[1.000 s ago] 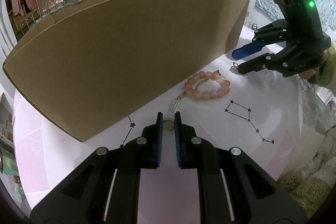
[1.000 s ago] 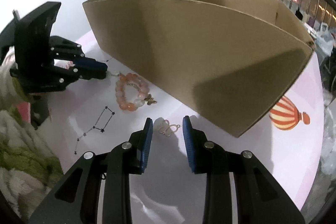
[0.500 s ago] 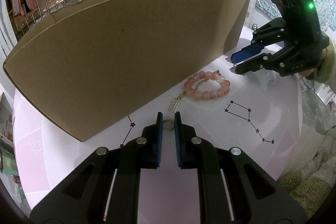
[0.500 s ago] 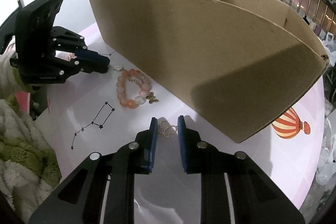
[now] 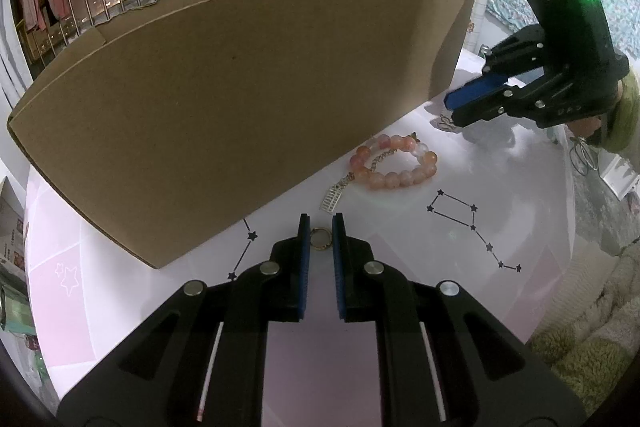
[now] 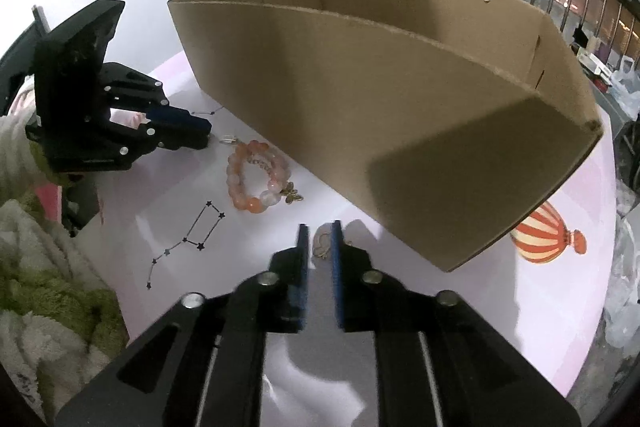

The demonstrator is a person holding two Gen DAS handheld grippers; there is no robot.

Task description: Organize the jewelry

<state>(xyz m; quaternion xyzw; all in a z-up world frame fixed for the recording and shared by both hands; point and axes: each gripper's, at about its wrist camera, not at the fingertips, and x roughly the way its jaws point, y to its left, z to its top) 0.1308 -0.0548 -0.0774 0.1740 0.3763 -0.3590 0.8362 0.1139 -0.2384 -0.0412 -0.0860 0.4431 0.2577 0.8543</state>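
While my left gripper [image 5: 320, 233] pinches the gold ring [image 5: 320, 239] upright on the table [image 5: 520, 195], my right gripper [image 6: 320, 245], jaws just closing, clamps the butterfly charm [image 6: 321, 246]. The bead bracelet [image 5: 394, 163] lies flat between them beside the cardboard box [image 5: 240, 99], its long axis along the box wall.

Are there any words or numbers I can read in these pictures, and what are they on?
None can be read.
Right gripper: faint marks on its side, too small to read.
Packages at the left wrist view's edge: print too blurred to read.
Cardboard box: no print.
Table: only drawings of stars and a balloon.

Both wrist views look steeply down, sharing the cardboard box [image 5: 240, 99].
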